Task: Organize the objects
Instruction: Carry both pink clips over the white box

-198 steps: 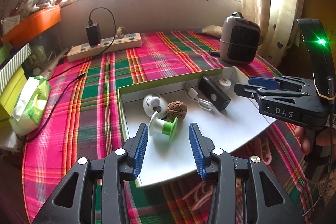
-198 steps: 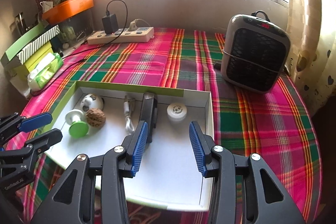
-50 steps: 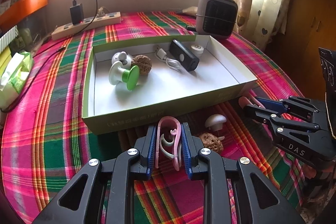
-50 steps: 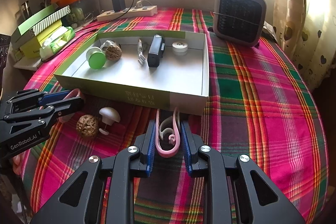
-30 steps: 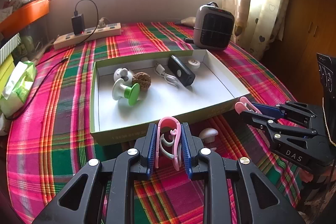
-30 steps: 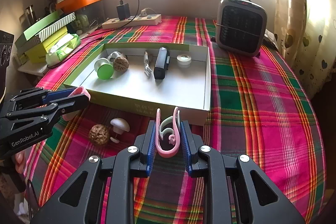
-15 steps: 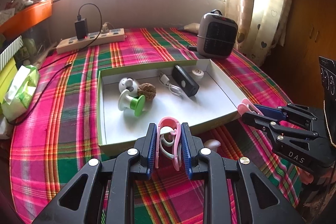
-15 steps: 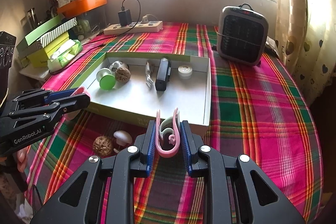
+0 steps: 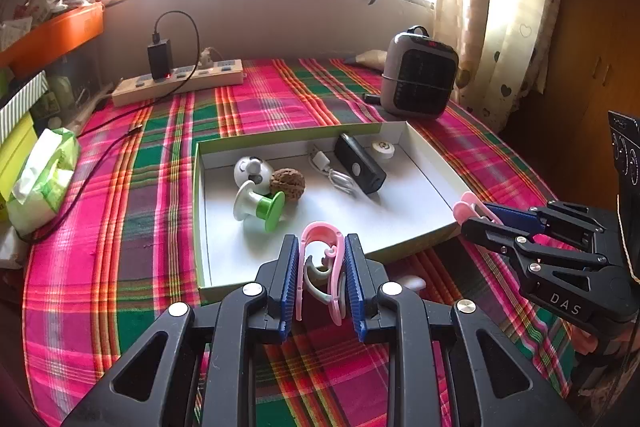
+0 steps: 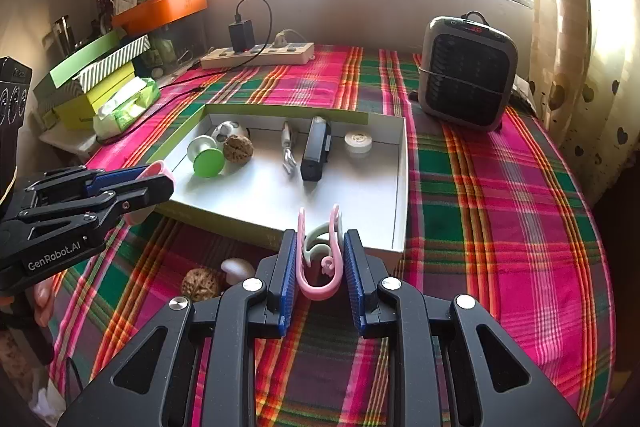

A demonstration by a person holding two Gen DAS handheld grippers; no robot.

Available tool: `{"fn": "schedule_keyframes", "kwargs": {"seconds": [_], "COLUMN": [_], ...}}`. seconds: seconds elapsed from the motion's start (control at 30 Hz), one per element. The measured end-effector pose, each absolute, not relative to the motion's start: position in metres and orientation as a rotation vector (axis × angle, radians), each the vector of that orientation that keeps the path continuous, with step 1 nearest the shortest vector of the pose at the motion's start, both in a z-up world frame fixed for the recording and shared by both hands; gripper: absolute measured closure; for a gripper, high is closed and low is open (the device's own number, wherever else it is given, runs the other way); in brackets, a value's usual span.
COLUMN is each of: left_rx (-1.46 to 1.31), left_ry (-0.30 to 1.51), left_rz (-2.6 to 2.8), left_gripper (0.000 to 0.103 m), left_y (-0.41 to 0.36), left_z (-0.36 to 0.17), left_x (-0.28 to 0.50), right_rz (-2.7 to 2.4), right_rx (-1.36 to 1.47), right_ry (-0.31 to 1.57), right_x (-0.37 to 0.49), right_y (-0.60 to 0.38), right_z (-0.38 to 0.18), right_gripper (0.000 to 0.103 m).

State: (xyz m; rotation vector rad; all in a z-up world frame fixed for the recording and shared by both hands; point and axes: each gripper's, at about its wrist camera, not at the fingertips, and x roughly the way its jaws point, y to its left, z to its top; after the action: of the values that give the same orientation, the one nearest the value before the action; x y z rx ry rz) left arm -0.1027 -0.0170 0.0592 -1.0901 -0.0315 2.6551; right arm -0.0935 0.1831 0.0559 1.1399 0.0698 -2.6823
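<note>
My left gripper (image 9: 322, 275) is shut on a pink clip (image 9: 322, 239) and holds it above the near edge of the white tray (image 9: 400, 223). My right gripper (image 10: 319, 263) is shut on a second pink clip (image 10: 320, 255), above the tray's (image 10: 360, 203) near right edge. Inside the tray lie a green-and-white spool (image 9: 260, 207), a walnut (image 9: 287, 183), a white round toy (image 9: 250, 167), a white cable (image 9: 334, 175), a black device (image 9: 360, 163) and a small white disc (image 9: 383, 149). A second walnut (image 10: 198, 285) and a white mushroom-shaped piece (image 10: 236, 269) lie on the cloth in front of the tray.
The tray rests on a plaid cloth (image 9: 120, 227). A grey heater (image 9: 418, 83) stands at the back right, a power strip (image 9: 176, 83) with a black charger at the back. A tissue pack (image 9: 40, 175) and boxes (image 10: 92, 83) crowd the left edge.
Both grippers, each still shut on its pink clip, have lifted and moved forward towards the tray's near edge. The tray's contents have not moved.
</note>
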Motion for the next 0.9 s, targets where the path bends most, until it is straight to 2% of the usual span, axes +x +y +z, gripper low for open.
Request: {"fn": "schedule_keyframes", "kwargs": {"seconds": [0.9], "left_rx": [-1.094], "left_ry": [-0.027], "left_rz": [2.631], "left_gripper": [0.082], "left_y": [-0.005], "left_z": [0.055], "left_x": [-0.142], "right_rz": [-2.714], "right_rx": [1.149], "right_ry": [0.096], "right_x": [-0.144], "right_y": [0.187], "right_z": [0.056], "right_gripper": [0.079]}}
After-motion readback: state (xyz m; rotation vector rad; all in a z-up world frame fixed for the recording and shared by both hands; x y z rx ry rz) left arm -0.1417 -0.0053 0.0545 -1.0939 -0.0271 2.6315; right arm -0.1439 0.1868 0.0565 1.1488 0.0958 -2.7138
